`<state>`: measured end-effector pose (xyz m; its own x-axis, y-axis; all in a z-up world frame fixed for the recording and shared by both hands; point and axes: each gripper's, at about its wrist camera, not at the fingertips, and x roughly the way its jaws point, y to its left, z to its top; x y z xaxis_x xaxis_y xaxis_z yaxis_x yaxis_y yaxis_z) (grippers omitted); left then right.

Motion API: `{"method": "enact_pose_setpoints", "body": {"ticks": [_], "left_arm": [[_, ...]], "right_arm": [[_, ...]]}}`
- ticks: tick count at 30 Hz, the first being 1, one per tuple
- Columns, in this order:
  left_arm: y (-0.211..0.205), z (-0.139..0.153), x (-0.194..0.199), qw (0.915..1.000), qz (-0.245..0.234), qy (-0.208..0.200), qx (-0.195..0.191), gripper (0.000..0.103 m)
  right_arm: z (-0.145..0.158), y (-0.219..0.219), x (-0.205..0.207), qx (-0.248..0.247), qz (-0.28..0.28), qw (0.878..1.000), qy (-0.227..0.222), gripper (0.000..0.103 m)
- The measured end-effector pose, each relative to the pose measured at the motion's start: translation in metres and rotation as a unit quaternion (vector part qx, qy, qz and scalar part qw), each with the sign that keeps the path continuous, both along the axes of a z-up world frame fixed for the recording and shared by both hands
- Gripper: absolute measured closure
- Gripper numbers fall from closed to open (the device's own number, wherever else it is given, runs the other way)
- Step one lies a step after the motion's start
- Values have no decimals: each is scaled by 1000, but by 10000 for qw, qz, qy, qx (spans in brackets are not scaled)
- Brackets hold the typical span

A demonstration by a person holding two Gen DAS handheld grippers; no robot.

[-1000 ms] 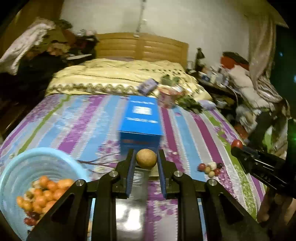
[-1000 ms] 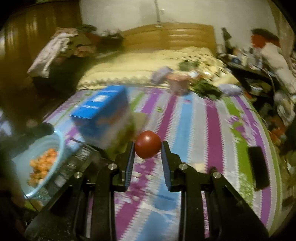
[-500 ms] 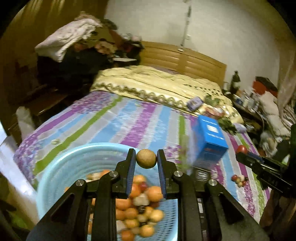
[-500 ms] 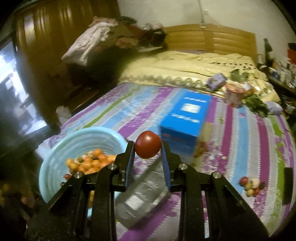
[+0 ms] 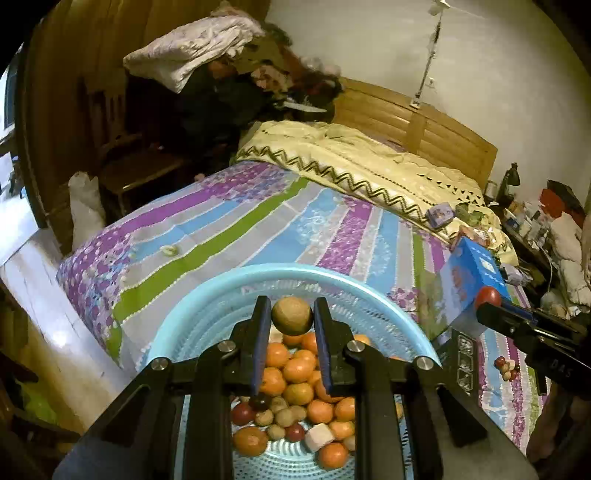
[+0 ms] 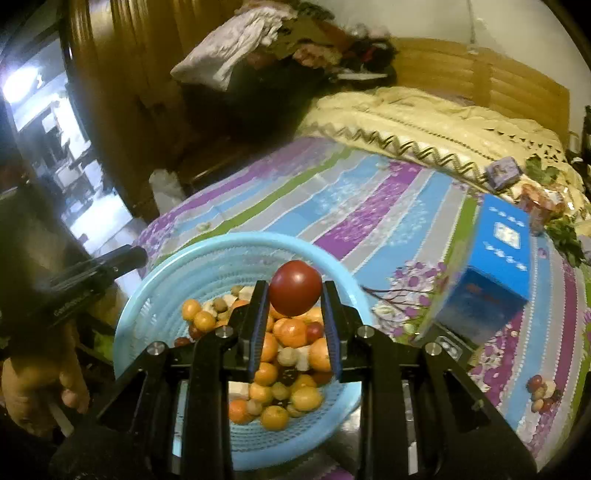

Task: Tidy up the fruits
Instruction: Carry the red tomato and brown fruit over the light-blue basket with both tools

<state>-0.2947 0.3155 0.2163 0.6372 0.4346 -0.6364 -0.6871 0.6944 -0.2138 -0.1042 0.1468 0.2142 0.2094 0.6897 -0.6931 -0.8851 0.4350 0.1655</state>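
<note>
Both jaws nearly shut: left gripper (image 5: 291,317) pinching round tan-brown fruit (image 5: 291,315), right gripper (image 6: 294,295) pinching round red fruit (image 6: 294,293); light-blue perforated plastic basket (image 5: 207,314) lies directly below/ahead of the 2 pairs.

Glowing warm and yellowish over the striped bedspread (image 5: 258,225), as from indoor lamps. Washing out to white at the bright opening on the left (image 6: 44,122) in the right wrist view, and glaring pale along the floor strip (image 5: 33,280) in the left wrist view. Sinking into deep shadow around the dark furniture (image 5: 207,110) and the lower corners. Bending straight lines hard toward the rims, with black vignetting ringing both pictures. Smearing slightly on the blue box (image 6: 491,273) and the heaped clothes (image 6: 258,33). Staying sharpest on the claw fingers (image 5: 258,350) and the fruit in the blue basket (image 5: 192,325). Glinting on the screw heads (image 6: 155,347).
</note>
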Motion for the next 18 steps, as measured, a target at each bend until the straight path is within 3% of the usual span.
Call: {"method": "enact_pose_setpoints", "body": {"ticks": [18], "left_arm": [[29, -43, -7, 9984, -82, 224, -521, 80]], "right_arm": [[-21, 39, -20, -520, 244, 9981, 217, 74]]}}
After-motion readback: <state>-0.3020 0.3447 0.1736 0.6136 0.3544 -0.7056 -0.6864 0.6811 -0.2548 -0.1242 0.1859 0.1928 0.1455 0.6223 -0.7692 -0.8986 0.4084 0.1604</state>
